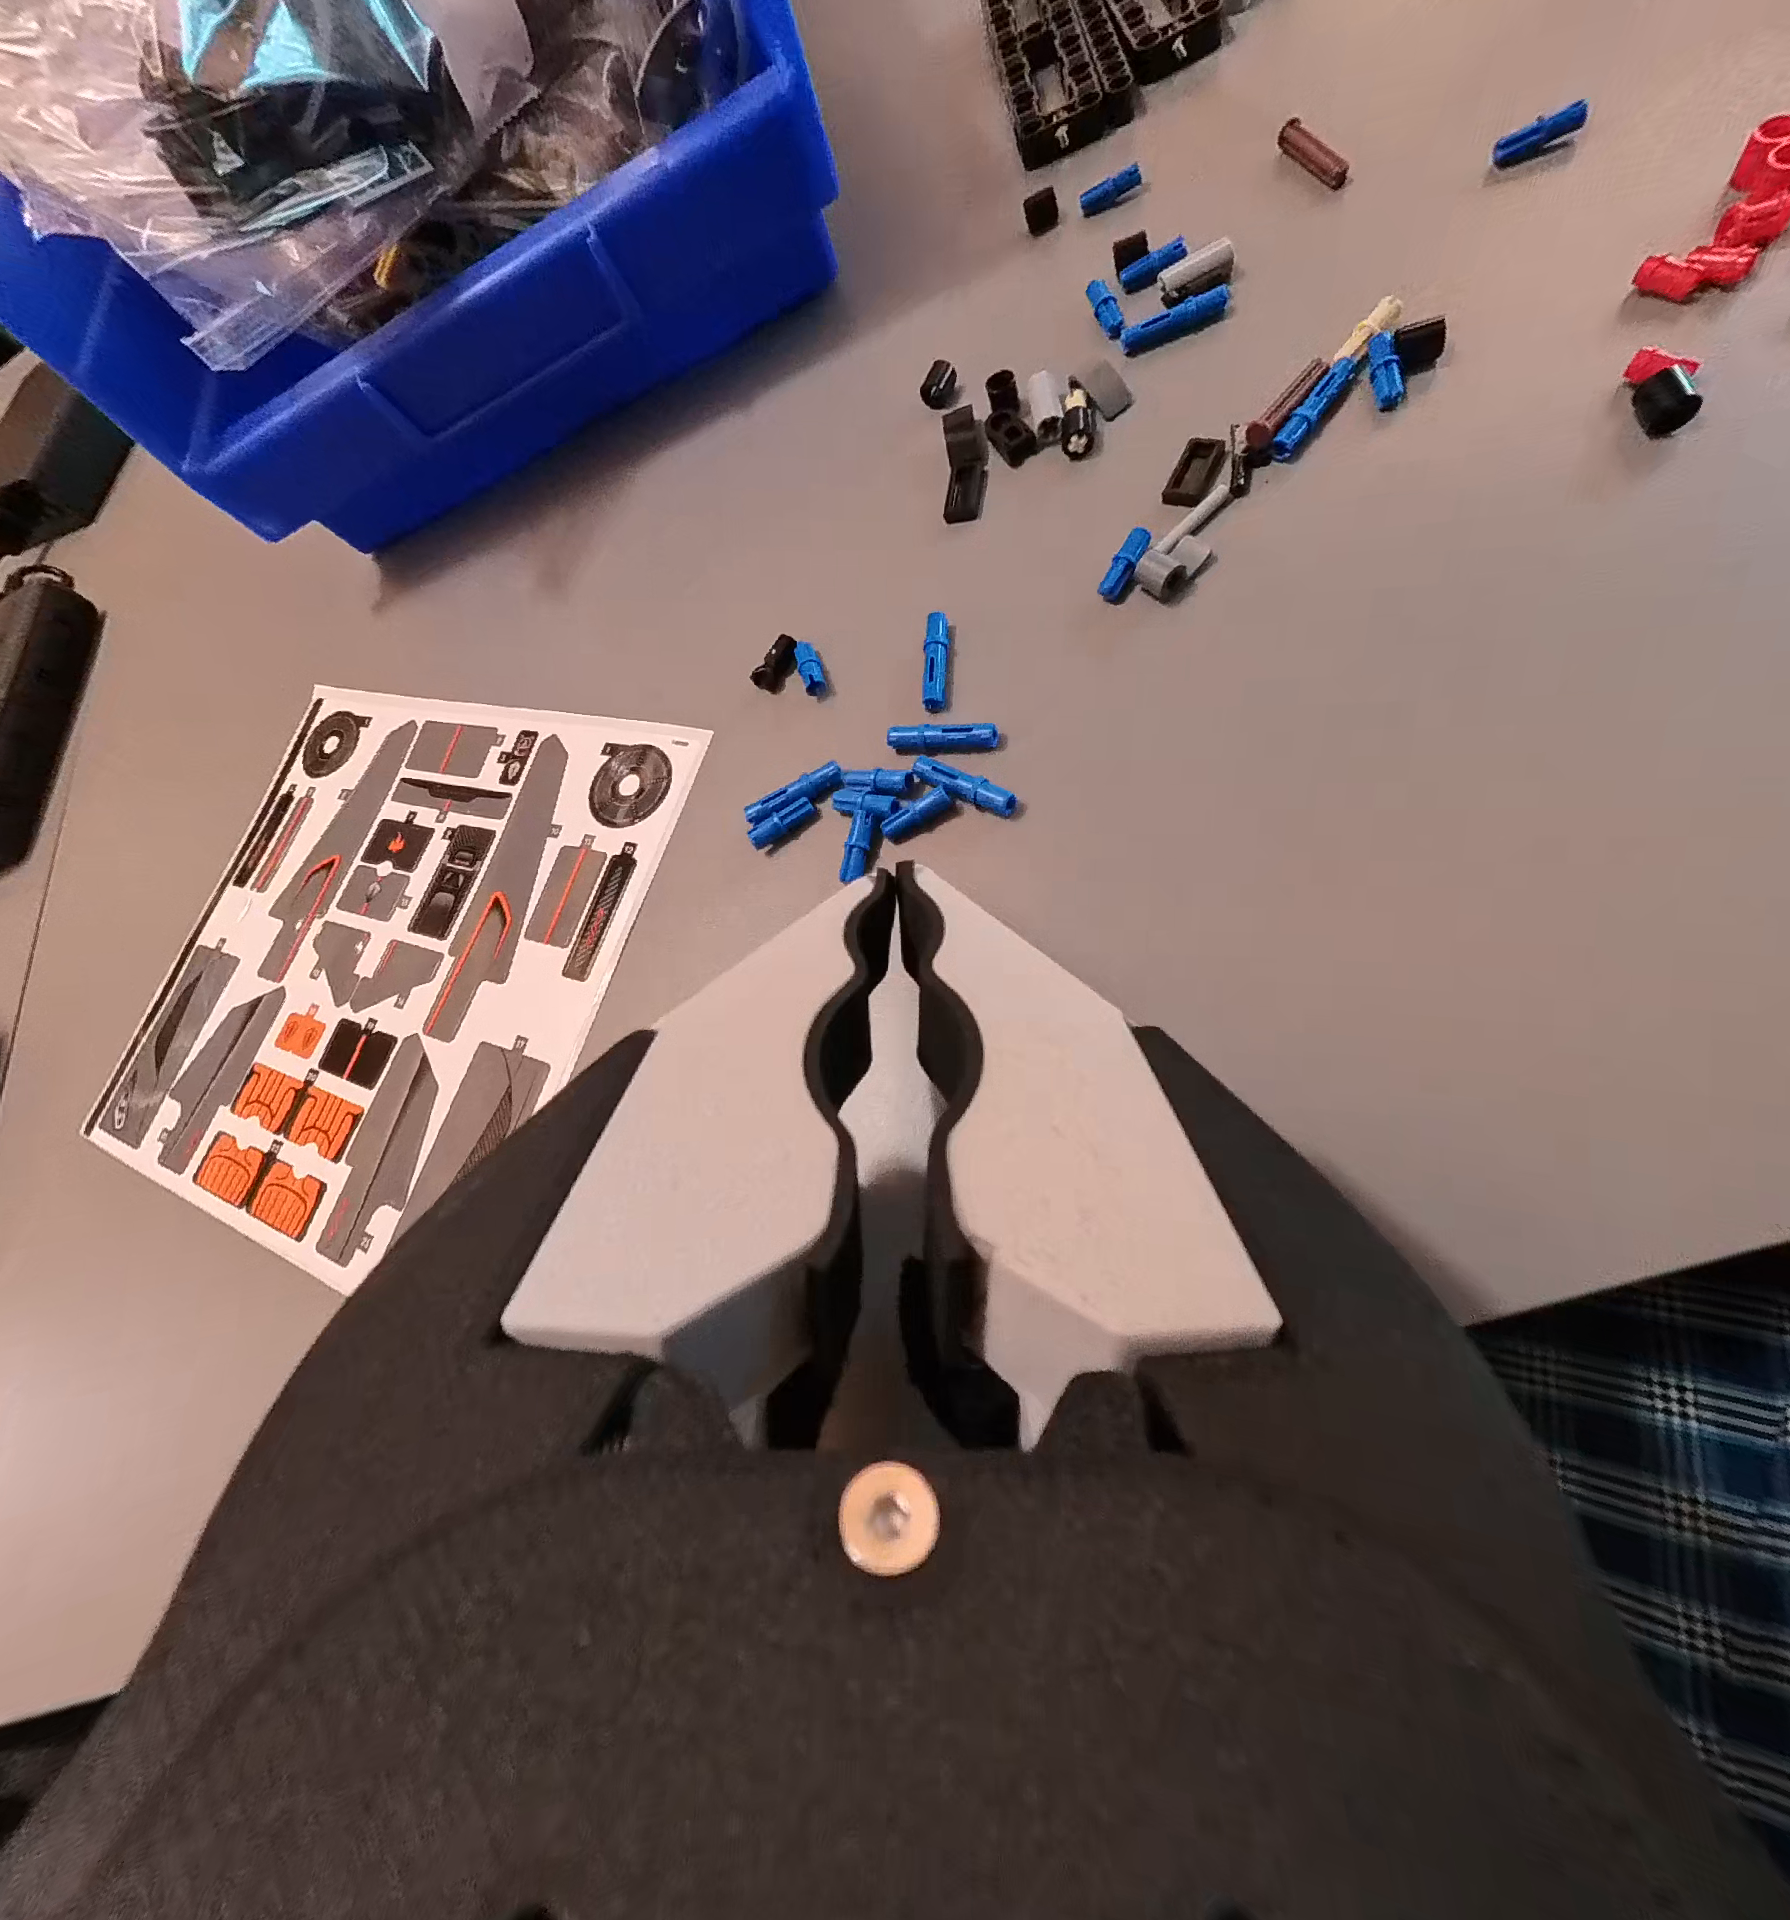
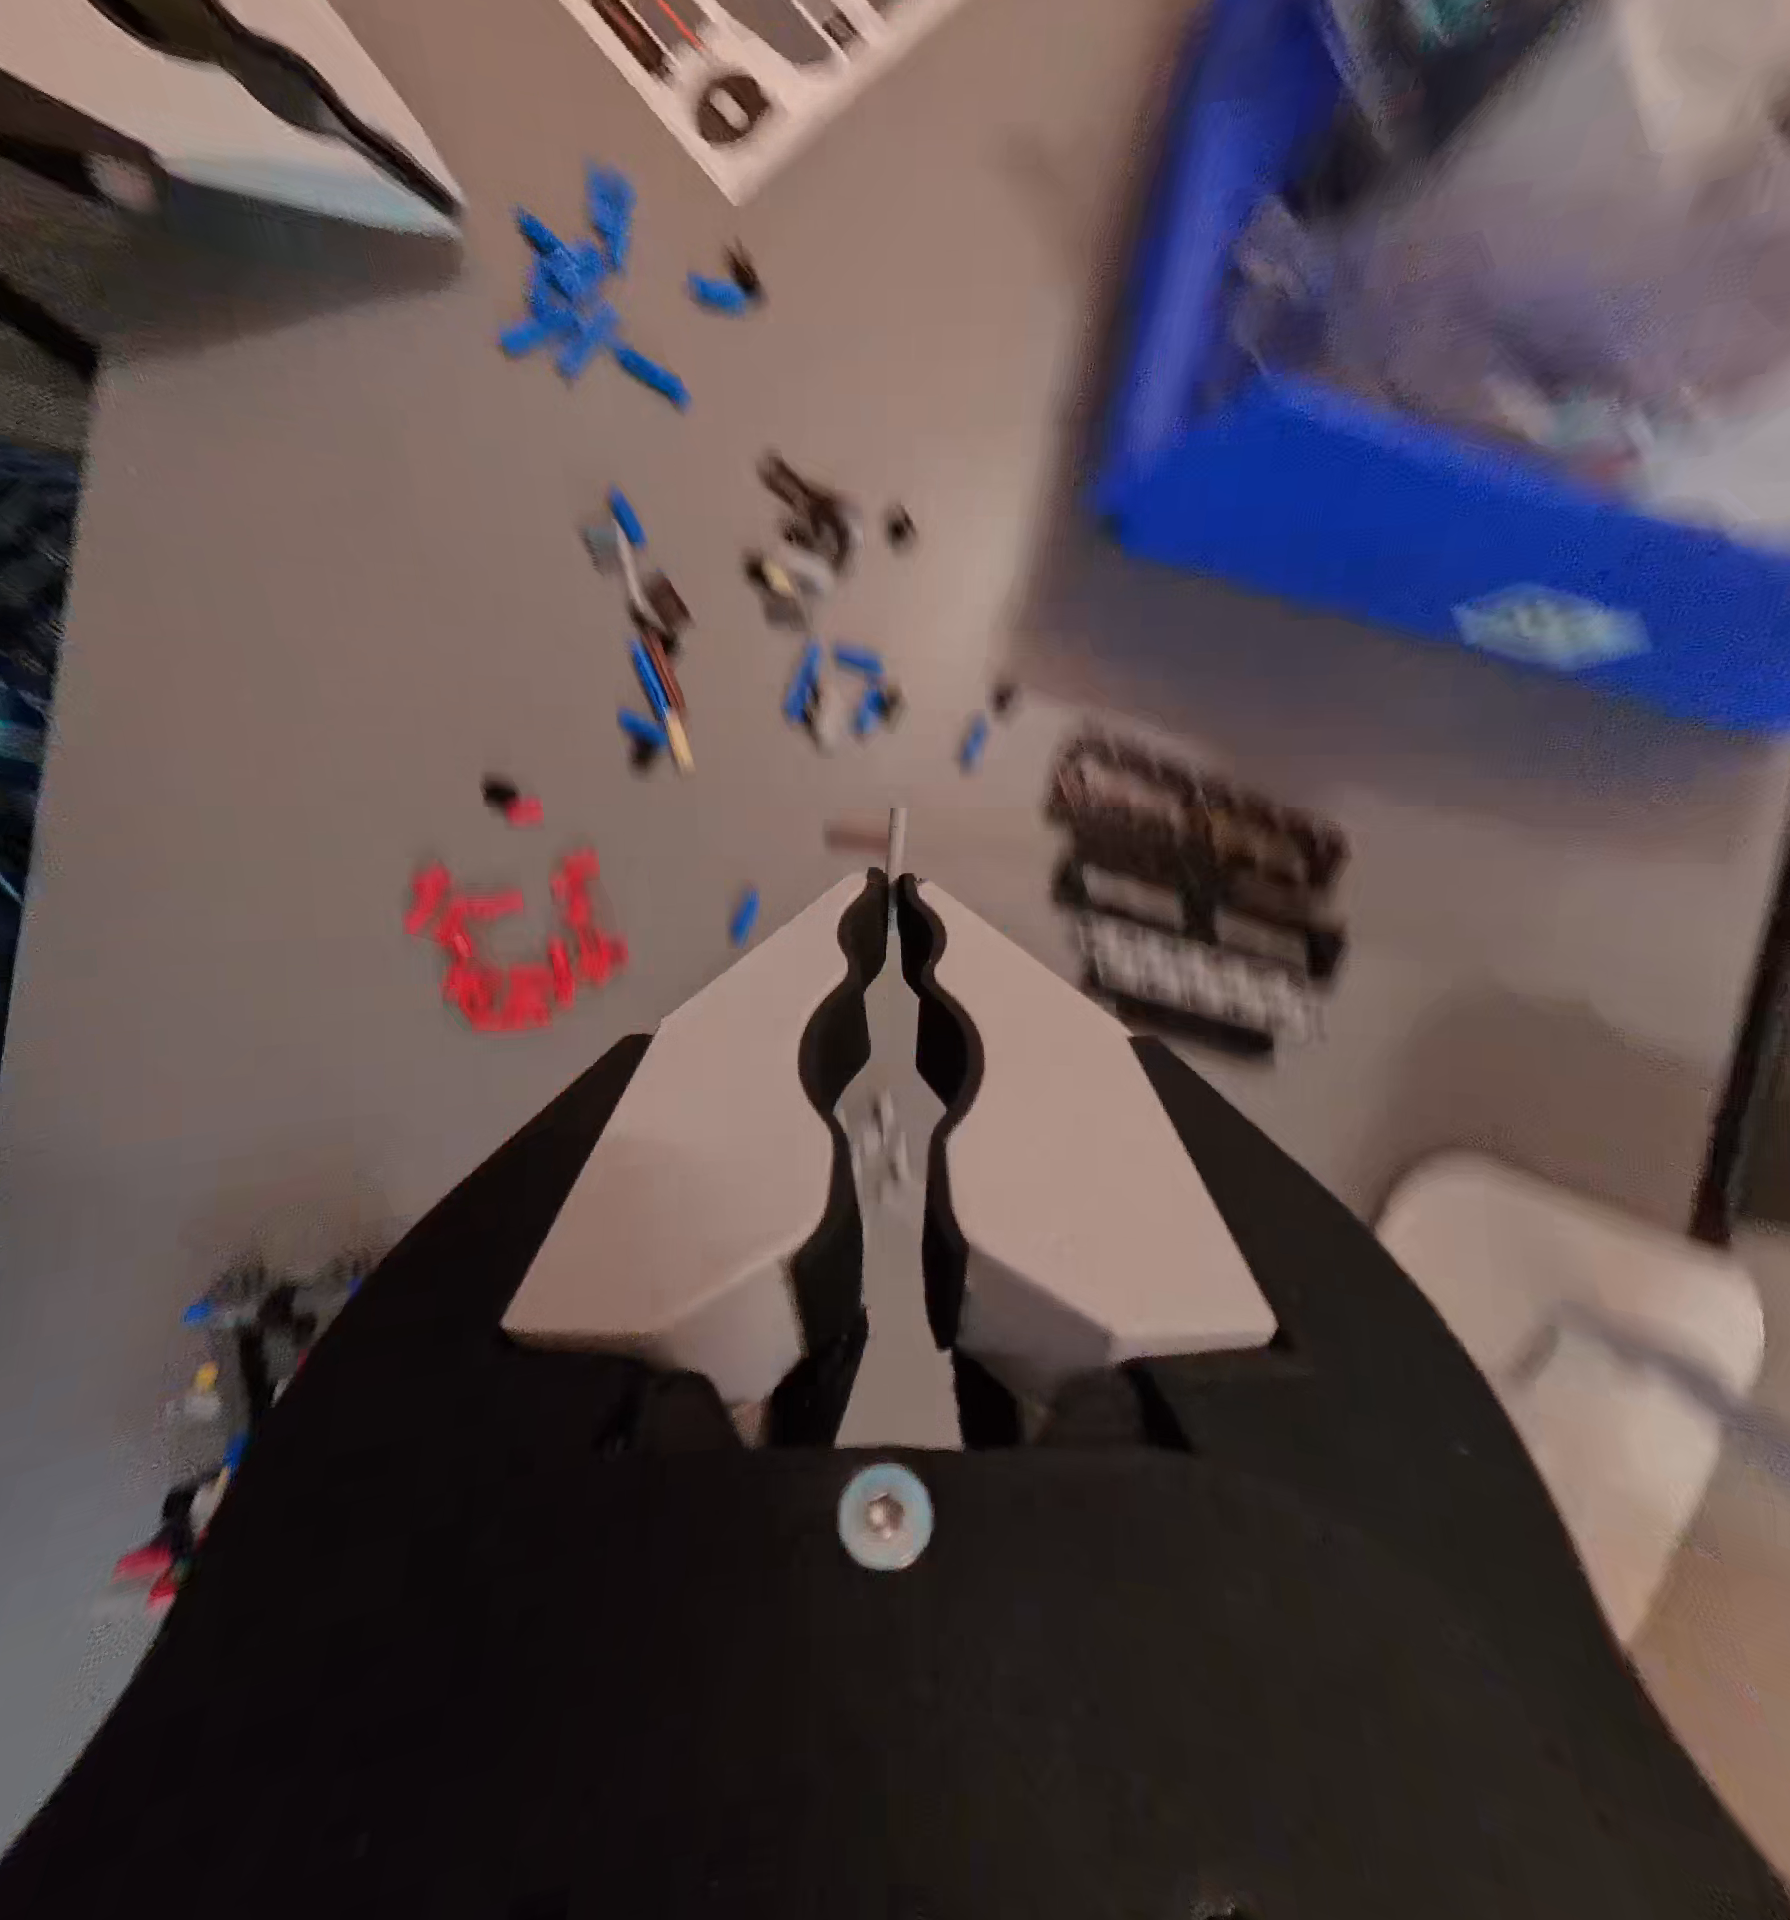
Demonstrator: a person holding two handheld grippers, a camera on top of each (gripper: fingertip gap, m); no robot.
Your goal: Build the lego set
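1. Left gripper has its jaws pinched nearly together with nothing between them, tips hovering just at the near edge of a little pile of blue pins on the grey table.
2. Right gripper is clamped on a thin grey axle that pokes out past the tips. That view is badly smeared, so I can't tell how deep the axle sits in the jaws.
3. The loose parts are spread all over: mixed black, grey and blue bits further back, red pieces far right, and a black beam frame at the far edge.
4. Blue bin stuffed with plastic bags sits far left, sticker sheet lies flat near left. A black power brick is off at the left edge.
5. Handling-wise I'd guess the pins are super light, hard plastic and round, so they'll roll or squirt out if you pinch them off-centre. Best bet looks like grabbing one across the middle collar, and picking the lone pin behind the pile instead of digging into the heap.
6. The axle is stiff but skinny and slick, so it could easily swivel in the jaws when it gets pushed into a hole. Holding closer to the end going in would probably help.
7. The build looks barely started to me, mostly sorting so far.
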